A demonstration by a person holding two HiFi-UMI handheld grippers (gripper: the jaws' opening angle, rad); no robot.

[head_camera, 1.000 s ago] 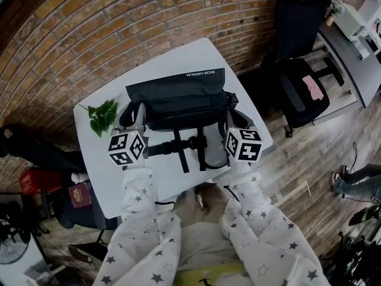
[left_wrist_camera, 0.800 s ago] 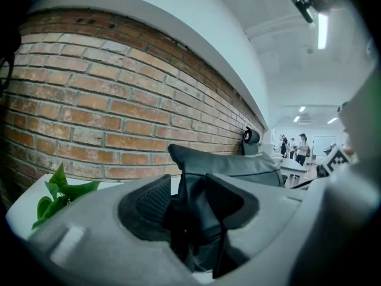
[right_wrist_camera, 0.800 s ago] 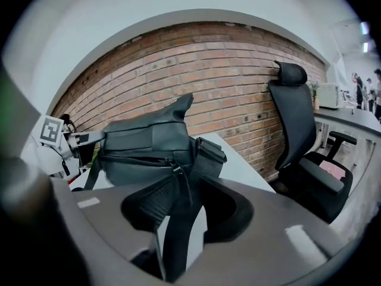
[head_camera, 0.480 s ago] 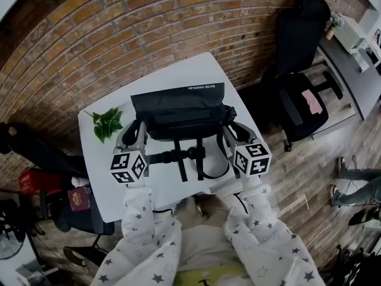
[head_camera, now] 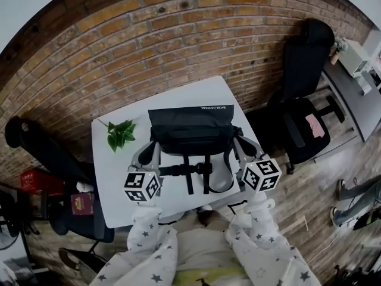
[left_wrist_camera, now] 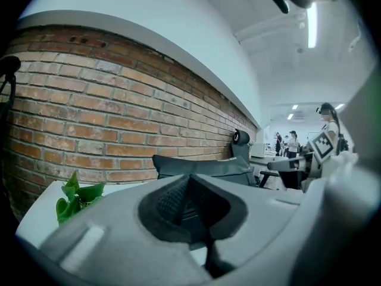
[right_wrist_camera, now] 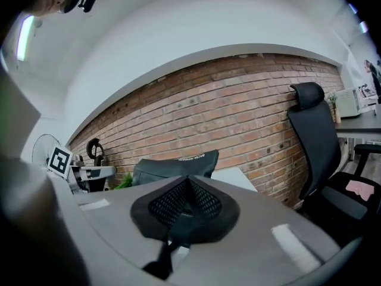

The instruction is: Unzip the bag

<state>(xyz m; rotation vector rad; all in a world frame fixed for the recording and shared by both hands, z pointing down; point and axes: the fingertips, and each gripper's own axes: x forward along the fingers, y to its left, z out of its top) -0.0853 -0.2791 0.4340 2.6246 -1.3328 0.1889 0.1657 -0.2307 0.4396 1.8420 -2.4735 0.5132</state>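
Note:
A black bag (head_camera: 190, 127) lies on the white table (head_camera: 113, 171), its flap toward the brick wall and its straps and buckle (head_camera: 191, 170) trailing toward me. My left gripper (head_camera: 152, 149) hovers off the bag's near left corner. My right gripper (head_camera: 238, 144) is off the near right corner. Neither one touches the bag. In the left gripper view the jaws (left_wrist_camera: 191, 202) are shut with nothing between the pads, and the bag (left_wrist_camera: 202, 164) stands beyond them. The right gripper's jaws (right_wrist_camera: 186, 210) are likewise shut and empty, the bag (right_wrist_camera: 176, 164) behind.
A sprig of green leaves (head_camera: 121, 134) lies at the table's left. A black office chair (head_camera: 305, 100) stands to the right of the table, another dark chair (head_camera: 36, 151) to the left. The brick wall (head_camera: 178, 34) runs close behind the table.
Both grippers have drawn back from the bag's sides toward the table's near edge. The head view has shifted, so the table and bag sit lower in the picture.

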